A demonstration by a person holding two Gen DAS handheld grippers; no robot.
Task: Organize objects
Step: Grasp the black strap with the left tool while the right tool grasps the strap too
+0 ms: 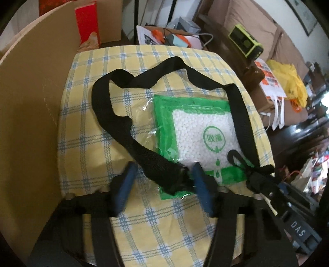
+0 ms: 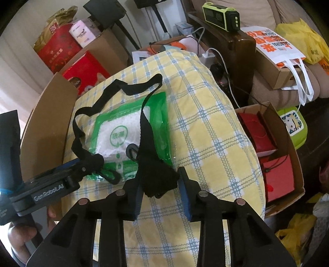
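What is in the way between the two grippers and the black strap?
Nothing visible. Each end of the black strap already sits between a gripper's pads: one in the left gripper, the other in the right gripper. The strap lies over the green packet on the checked cushion.

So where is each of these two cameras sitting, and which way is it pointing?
Left wrist: rides on the left gripper, looking steeply down along its blue fingers at a black strap and green desiccant packet on a yellow checked cushion.
Right wrist: rides on the right gripper, also angled down at the cushion; the left gripper and a hand show at its left.
Shared: strap, packet, cushion, a green radio.
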